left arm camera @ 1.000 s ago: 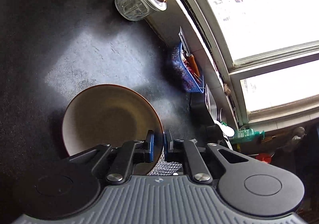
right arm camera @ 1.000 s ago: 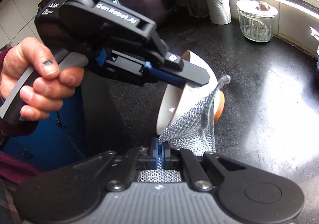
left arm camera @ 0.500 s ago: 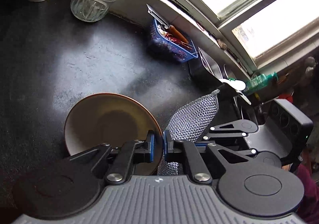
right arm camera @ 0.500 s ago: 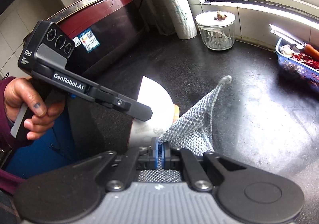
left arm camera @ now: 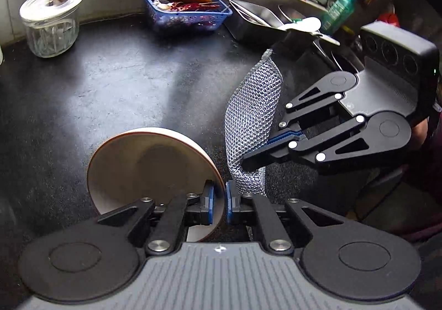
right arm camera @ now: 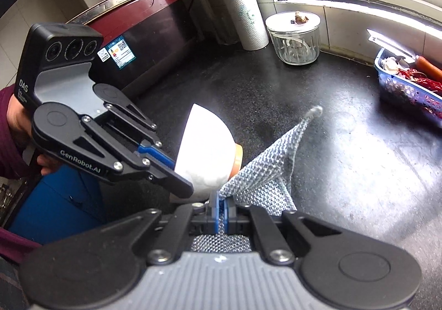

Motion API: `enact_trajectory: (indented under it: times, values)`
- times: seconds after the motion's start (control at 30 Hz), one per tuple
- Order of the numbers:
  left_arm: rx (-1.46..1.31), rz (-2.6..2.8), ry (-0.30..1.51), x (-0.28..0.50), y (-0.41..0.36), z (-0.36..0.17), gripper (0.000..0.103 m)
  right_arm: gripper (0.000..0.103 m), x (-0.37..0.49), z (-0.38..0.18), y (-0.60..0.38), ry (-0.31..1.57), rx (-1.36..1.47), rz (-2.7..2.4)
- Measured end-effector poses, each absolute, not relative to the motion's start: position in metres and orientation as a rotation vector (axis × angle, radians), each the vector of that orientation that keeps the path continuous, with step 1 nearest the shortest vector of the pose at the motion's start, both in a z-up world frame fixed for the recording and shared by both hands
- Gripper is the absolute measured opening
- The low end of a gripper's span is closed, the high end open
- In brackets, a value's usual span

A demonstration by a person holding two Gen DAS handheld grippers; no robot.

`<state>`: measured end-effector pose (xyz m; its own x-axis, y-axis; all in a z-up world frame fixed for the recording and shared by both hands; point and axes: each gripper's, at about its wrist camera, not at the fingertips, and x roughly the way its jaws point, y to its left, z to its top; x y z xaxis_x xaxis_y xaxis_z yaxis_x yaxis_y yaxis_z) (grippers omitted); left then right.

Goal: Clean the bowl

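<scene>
The left gripper (left arm camera: 218, 201) is angling steeply downward, its jaws pinching the rim of the bowl (left arm camera: 149, 169) and holding it tilted above the bench. A hand (right arm camera: 16, 116) in a maroon sleeve is gripping its handle at the left edge of the right wrist view. The right gripper (right arm camera: 221, 213) is also pointing downward, its jaws clamping tight on the mesh scrubber (right arm camera: 273, 172), just beside the bowl's outer wall.
</scene>
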<state>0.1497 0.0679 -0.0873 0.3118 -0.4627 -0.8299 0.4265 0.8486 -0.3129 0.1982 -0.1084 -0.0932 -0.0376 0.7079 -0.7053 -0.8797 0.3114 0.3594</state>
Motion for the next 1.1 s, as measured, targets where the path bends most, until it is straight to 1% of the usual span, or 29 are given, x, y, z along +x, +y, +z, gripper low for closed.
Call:
enact_trajectory:
  times: [0.23, 0.43, 0.57, 0.83, 1.1]
  values:
    - [0.279, -0.657, 1.13, 0.148, 0.041, -0.082, 0.006, 0.003, 0.2, -0.094, -0.112, 0.962, -0.221, 1.287]
    - [0.474, -0.691, 1.125, 0.141, 0.024, -0.084, 0.005, 0.003, 0.202, -0.095, -0.114, 0.963, -0.218, 1.277]
    - [0.619, -0.701, 1.107, 0.131, 0.01, -0.088, 0.005, 0.003, 0.206, -0.097, -0.109, 0.969, -0.233, 1.271]
    - [1.034, -0.713, 1.047, 0.099, -0.023, -0.106, 0.004, 0.003, 0.205, -0.1, -0.096, 0.968, -0.269, 1.297]
    - [1.29, -0.711, 0.972, 0.077, -0.034, -0.119, 0.004, 0.003, 0.205, -0.104, -0.097, 0.98, -0.284, 1.29]
